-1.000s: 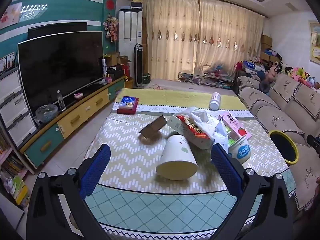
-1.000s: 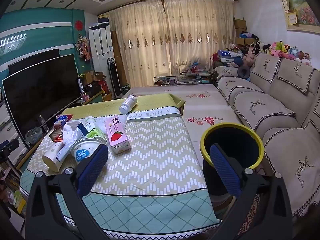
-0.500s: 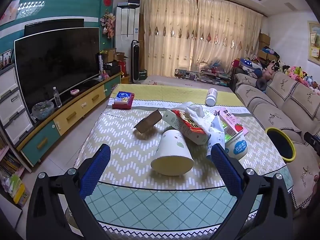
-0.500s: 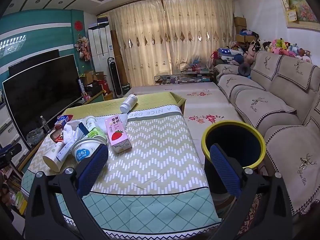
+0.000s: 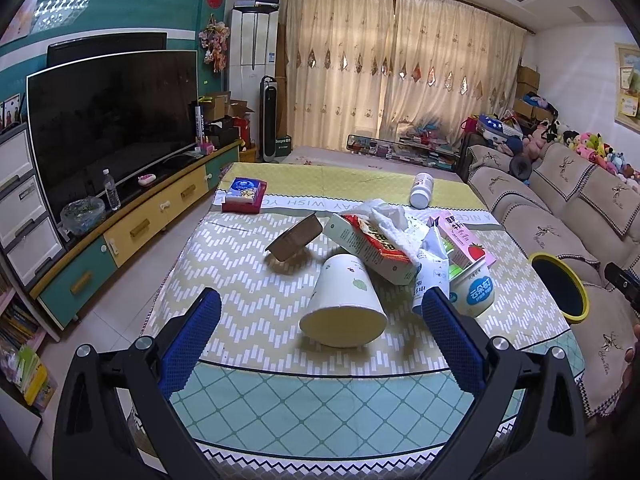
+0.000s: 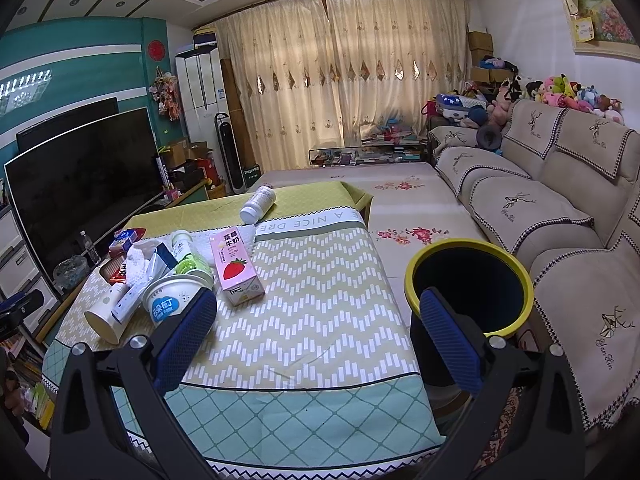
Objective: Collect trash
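Zigzag-patterned tablecloth [image 5: 248, 300]: tipped white paper cup [image 5: 345, 306] dead ahead of wide-open, empty left gripper [image 5: 320, 320], mouth facing it; right gripper [image 6: 316, 320] open, empty, farther.

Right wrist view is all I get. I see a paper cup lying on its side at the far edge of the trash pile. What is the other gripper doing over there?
Observer: The left gripper is open and empty, pointing at the paper cup, whose open mouth faces it.
Operator: Is anything hidden behind the pile from me?
Observer: Yes, a small brown cardboard box, tilted with one end raised, next to the red-and-white packet.
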Demonstrator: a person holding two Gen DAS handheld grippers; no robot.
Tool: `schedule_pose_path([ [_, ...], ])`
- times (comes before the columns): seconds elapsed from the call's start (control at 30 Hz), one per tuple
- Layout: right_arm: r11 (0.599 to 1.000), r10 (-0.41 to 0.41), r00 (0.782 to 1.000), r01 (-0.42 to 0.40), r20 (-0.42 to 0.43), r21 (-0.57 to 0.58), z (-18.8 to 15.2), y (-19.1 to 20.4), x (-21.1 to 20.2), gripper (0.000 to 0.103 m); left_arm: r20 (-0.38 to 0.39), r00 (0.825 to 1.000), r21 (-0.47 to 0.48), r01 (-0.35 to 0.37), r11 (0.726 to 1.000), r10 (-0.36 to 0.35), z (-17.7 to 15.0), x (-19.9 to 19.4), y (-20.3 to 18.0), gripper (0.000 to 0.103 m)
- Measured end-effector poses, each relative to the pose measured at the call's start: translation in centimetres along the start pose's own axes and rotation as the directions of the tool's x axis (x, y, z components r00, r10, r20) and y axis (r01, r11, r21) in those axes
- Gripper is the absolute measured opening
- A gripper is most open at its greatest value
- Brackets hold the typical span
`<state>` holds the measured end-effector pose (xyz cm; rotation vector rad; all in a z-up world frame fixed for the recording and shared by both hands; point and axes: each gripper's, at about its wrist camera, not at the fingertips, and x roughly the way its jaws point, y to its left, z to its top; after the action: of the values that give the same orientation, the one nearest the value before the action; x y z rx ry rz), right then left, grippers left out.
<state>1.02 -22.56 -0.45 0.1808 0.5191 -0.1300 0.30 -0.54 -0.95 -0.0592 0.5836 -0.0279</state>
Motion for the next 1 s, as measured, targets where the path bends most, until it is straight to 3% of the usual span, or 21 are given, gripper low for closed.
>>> schedule_pose_path([
  [1.0,1.000,-0.008,1.000,0.009,-0.012,0.019,-0.3,-0.6,0.6,0.097,-0.040,0.999,-0.014,0.012,1.000,-0.012,-0.4,1.2,-0.1,0.099],
])
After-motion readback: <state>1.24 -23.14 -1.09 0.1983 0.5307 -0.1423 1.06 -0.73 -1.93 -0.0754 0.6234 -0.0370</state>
